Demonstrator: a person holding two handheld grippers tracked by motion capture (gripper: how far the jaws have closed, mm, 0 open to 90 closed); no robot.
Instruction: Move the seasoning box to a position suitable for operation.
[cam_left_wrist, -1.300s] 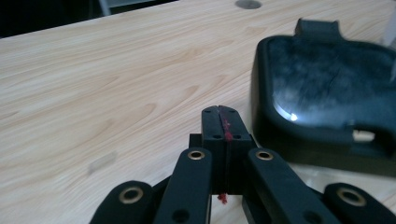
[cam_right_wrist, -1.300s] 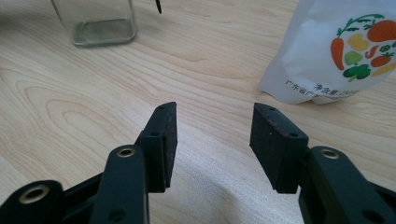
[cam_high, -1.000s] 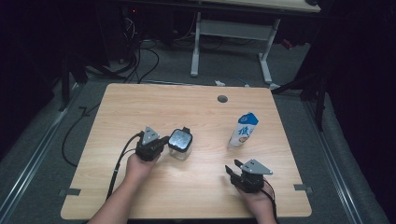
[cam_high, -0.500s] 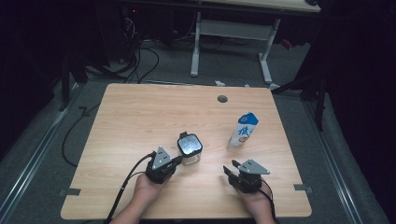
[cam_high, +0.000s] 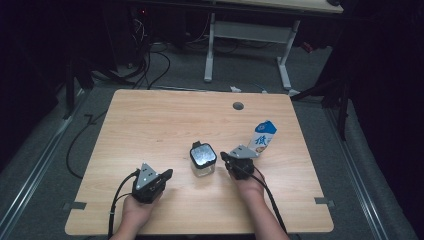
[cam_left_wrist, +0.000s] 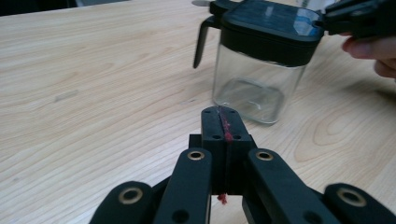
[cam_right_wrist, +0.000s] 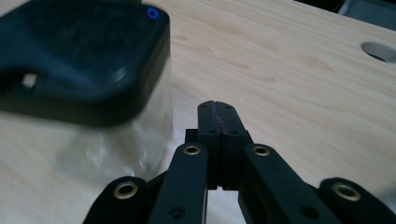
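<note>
Jar (cam_high: 203, 160), clear-walled with a black lid, flanked by my two claws: right gripper (cam_high: 229, 161), jaws just pressed together on nothing, beside its lid; left gripper (cam_high: 167, 174), jaws likewise pressed together, nearer the tabletop's near edge. It stands free at mid-table, unheld; milk carton (cam_high: 262, 139) waits toward the right edge. Lid on; any opening or pouring remains, I judge.

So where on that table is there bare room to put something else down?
The far half of the table, from the round hole to the left edge, is bare wood. The near right corner past the right gripper is free too. It is crowded mid-table: the clear jar sits between the left gripper and the right, with the milk carton close by.
</note>
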